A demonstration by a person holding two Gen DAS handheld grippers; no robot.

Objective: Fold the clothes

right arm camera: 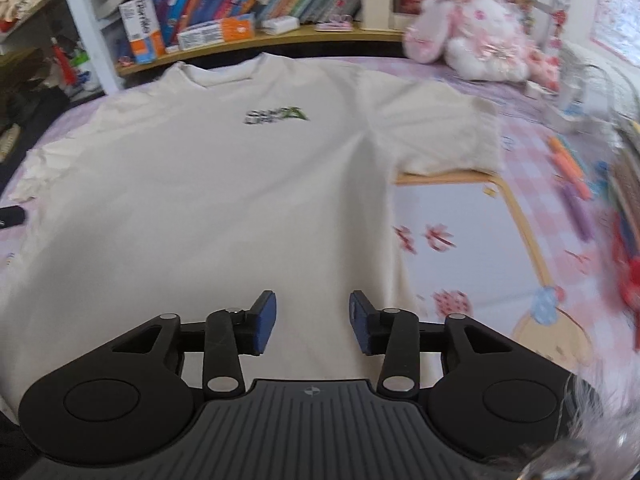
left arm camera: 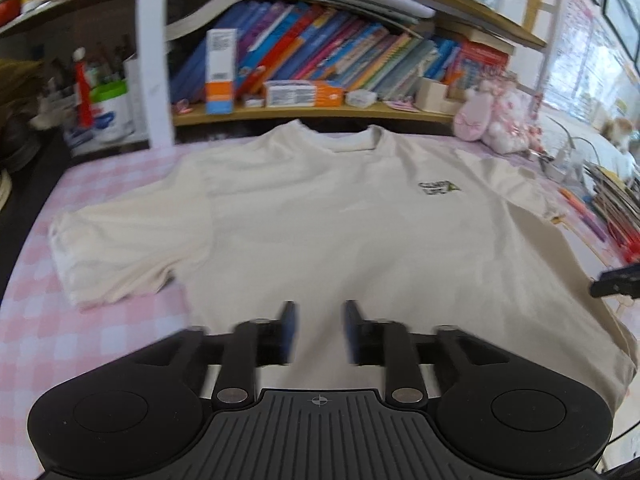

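On the pink cloth (left arm camera: 100,344) lies a soft, light shirt (left arm camera: 320,220), best pinched at a sleeve, and both the left gripper (left arm camera: 318,332) and right gripper (right arm camera: 313,322) hang with fingers apart, holding nothing.

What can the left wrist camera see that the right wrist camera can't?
Only the left wrist view shows the left gripper, open above the shirt's lower part, and a green and white tub on the left shelf.

Only the right wrist view shows the right gripper, also open, and a cartoon mat beside the shirt.

Both show the cream T-shirt lying flat with its small chest logo, the pink checked cloth, the books and the pink plush toy.
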